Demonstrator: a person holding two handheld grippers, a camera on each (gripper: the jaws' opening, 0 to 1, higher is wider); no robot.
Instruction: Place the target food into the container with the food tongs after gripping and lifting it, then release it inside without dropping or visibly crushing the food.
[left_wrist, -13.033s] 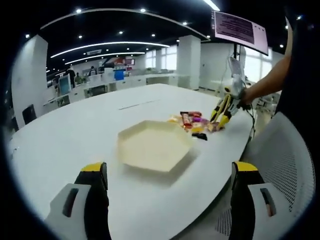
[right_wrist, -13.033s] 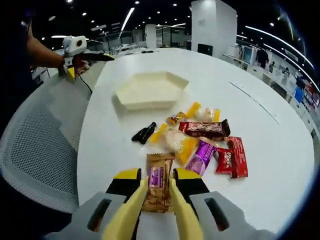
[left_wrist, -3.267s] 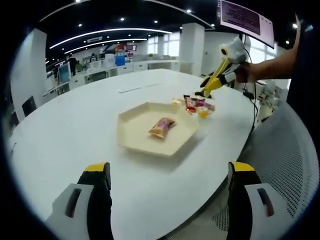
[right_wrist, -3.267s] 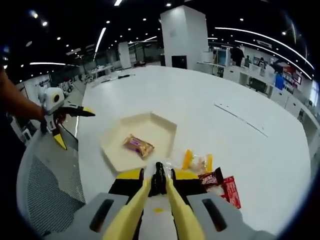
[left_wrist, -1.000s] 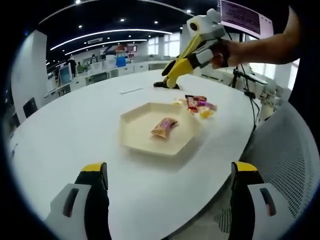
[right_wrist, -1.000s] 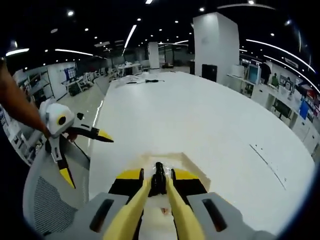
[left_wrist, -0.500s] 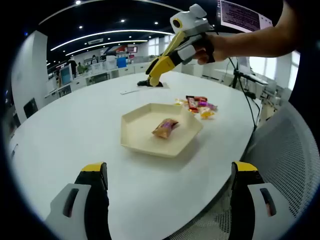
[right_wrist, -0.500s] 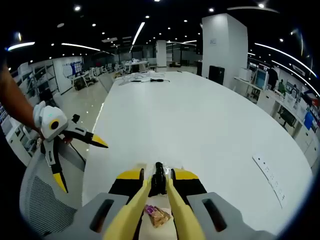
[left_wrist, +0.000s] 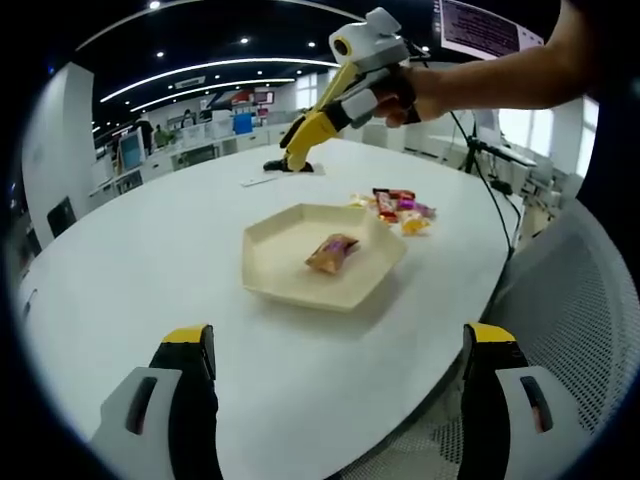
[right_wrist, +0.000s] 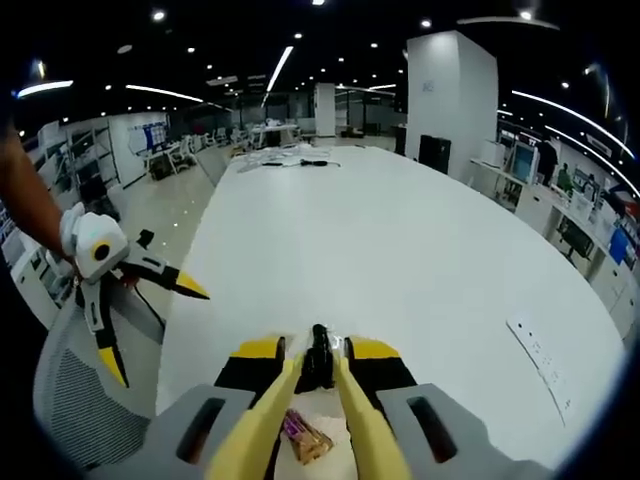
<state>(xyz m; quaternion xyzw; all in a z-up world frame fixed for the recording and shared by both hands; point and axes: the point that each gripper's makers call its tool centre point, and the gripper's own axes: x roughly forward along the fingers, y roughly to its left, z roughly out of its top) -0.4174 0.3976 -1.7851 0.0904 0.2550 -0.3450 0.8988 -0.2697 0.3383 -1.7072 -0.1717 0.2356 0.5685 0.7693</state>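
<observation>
Right tool (right_wrist: 318, 372) hangs high above the tray (left_wrist: 262, 262), clenched on a small dark candy (right_wrist: 318, 358); the left tool (left_wrist: 335, 350) gapes idle. Released from up here, that candy would likely bounce out onto the table (left_wrist: 140, 260).

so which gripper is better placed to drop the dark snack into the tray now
Right. The right gripper is shut on the dark snack and, in the left gripper view, hangs above the far side of the tray. The left gripper is open, empty and near the table edge.

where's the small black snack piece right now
The small black snack piece is pinched in the right claw, held in the air above the hexagonal tray, which holds a brown wrapped snack.
</observation>
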